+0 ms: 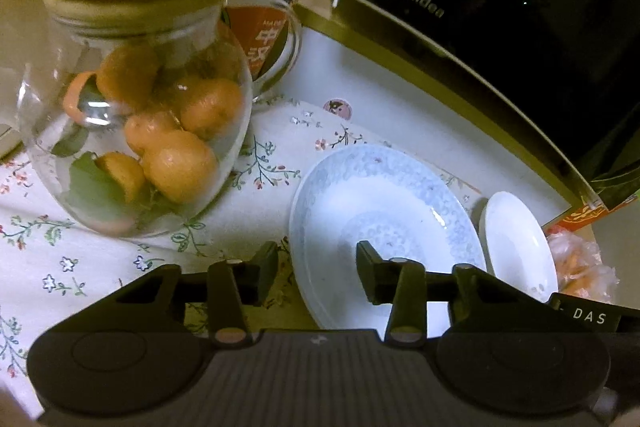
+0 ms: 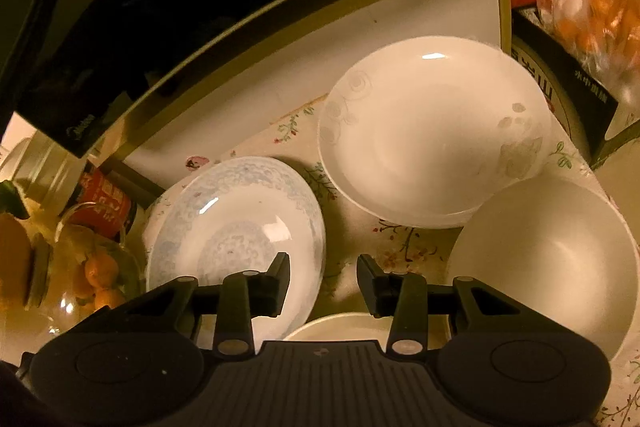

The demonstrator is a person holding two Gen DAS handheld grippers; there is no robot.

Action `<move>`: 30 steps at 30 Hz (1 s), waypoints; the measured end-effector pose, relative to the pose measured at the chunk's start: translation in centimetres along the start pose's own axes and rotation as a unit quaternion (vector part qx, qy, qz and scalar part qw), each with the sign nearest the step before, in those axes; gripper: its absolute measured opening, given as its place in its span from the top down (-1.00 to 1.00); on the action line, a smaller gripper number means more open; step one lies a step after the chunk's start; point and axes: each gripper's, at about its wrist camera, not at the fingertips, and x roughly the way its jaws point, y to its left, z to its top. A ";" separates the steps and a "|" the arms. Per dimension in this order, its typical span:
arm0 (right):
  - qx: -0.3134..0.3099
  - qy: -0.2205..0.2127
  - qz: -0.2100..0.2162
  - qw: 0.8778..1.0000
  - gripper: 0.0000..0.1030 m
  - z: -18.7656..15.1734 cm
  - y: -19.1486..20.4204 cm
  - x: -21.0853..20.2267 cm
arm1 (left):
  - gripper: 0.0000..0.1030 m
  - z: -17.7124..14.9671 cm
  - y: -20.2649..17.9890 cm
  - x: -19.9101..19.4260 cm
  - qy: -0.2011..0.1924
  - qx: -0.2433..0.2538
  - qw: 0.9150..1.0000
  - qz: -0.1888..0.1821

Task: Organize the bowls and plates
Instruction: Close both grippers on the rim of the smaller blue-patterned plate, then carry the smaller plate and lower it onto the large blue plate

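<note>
Blue-patterned plate [image 1: 384, 223] lies flat on the floral tablecloth [image 1: 48, 267], between the glass jar [image 1: 136, 131] on its left and the white dishes on its right. Left gripper [image 1: 317, 273] hangs over its near-left rim: one finger above the plate's well, the other outside over cloth, jaws parted, rim between them, not pressed as far as I can tell.

Right gripper [image 2: 322, 285] stands with jaws parted and empty over bare cloth, in the gap between the same plate [image 2: 236, 227] and a deep white bowl [image 2: 548, 263] at near right. A shallow white dish with faint grey flower print [image 2: 432, 131] sits farther back, seemingly doubled on another. A further pale rim [image 2: 340, 325] shows just under the fingers.

Likely step: seize the blue plate for stacking. Advice: lower until the rim sits deep between the pads, close squarely, lift level. The right gripper could steady the far edge.

Materials: glazed ceramic throughout, glossy, slick, hard highlights; thin upturned rims. Cloth soft, may drag. Jar is clear, round-bellied, holds small oranges [image 1: 176, 163], close enough to knock. Dark microwave [image 1: 520, 7] behind.
</note>
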 end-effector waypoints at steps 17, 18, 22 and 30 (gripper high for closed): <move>-0.015 0.011 -0.010 1.000 0.84 -0.6 1.1 2.2 | 0.87 -0.3 0.5 0.7 0.008 0.011 1.000 0.013; -0.014 0.010 -0.008 1.000 0.84 -0.5 1.0 2.1 | 0.87 -0.3 0.4 0.6 0.007 0.014 1.000 0.015; -0.007 0.007 0.000 1.000 0.83 -0.3 0.8 1.4 | 0.87 0.0 0.0 -0.2 0.005 0.012 1.000 0.015; -0.001 -0.011 0.019 1.000 0.83 0.1 0.8 -0.5 | 0.86 0.3 -0.4 -2.5 -0.006 0.020 1.000 0.009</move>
